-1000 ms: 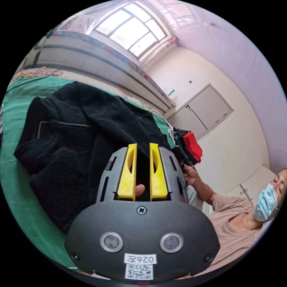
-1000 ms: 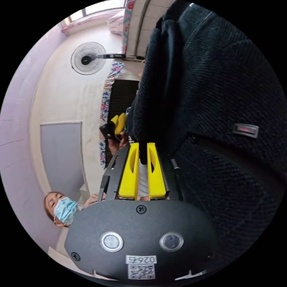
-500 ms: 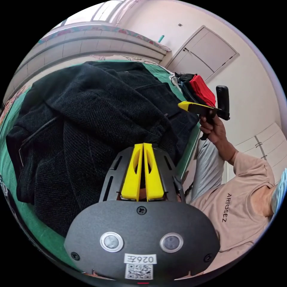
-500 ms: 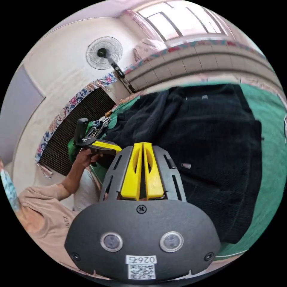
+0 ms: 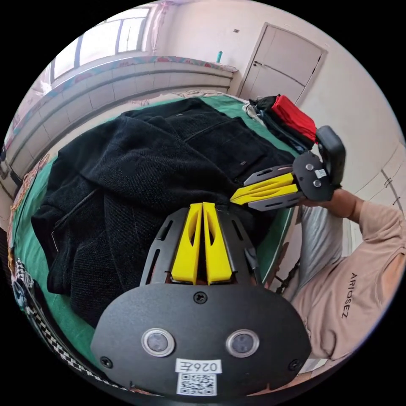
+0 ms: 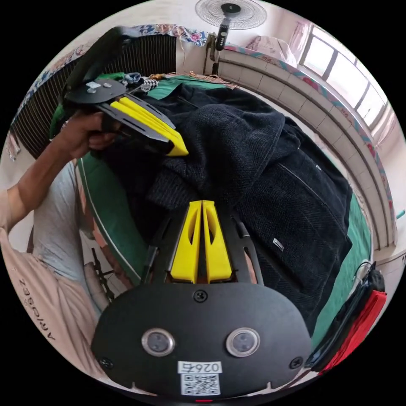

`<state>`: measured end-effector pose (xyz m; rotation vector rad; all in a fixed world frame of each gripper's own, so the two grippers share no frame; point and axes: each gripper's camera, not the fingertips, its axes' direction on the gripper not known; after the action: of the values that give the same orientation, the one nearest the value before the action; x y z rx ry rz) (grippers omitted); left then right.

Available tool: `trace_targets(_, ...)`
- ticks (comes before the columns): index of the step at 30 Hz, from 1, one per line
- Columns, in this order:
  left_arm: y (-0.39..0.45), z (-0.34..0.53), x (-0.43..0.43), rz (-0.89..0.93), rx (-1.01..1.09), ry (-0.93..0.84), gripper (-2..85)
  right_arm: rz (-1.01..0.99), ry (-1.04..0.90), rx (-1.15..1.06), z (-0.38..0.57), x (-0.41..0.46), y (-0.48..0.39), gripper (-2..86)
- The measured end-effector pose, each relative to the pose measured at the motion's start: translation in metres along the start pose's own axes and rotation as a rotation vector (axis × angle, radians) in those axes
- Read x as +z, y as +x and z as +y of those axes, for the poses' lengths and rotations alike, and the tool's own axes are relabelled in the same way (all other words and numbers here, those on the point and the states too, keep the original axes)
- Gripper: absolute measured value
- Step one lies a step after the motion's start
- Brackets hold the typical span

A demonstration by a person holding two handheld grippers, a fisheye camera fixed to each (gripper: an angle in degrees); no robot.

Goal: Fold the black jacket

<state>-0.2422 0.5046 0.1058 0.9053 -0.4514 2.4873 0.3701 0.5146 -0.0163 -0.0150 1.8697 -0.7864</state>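
Since a moment ago the right gripper has swung down beside the left gripper, both with jaws together, empty, over one black knitted jacket heaped on the green-covered bed.

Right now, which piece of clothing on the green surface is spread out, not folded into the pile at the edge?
The black jacket, lying rumpled across the green surface. The red garment sits folded in the small stack.
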Motion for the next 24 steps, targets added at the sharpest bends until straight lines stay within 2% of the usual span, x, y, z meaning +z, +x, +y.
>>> trace_targets(4,0.019,-0.003,-0.050,0.061,0.060,0.196,-1.0,-0.123,0.051,0.087,0.017,-0.027,0.035,-0.9)
trace_targets(8,0.045,-0.035,-0.064,0.131,0.116,0.272,-1.0,0.078,0.118,0.277,0.057,-0.069,0.099,-1.0)
trace_targets(11,0.062,-0.084,-0.050,0.196,0.150,0.225,-0.9,0.119,0.153,0.488,0.099,-0.098,0.162,-1.0)
trace_targets(14,0.080,-0.145,-0.028,0.210,0.170,0.206,-0.7,0.015,0.221,0.696,0.147,-0.120,0.223,-0.7)
trace_targets(17,0.091,-0.213,0.000,0.307,0.171,0.232,0.6,-0.116,0.264,0.872,0.193,-0.121,0.270,1.0)
trace_targets(18,0.092,-0.227,0.006,0.320,0.162,0.231,1.0,-0.160,0.254,0.911,0.205,-0.116,0.285,2.4)
trace_targets(20,0.097,-0.283,0.034,0.344,0.120,0.204,7.2,-0.203,0.239,0.951,0.220,-0.109,0.303,4.5)
trace_targets(24,0.110,-0.360,0.084,0.262,0.076,0.060,12.7,-0.303,0.233,1.014,0.242,-0.091,0.337,7.2)
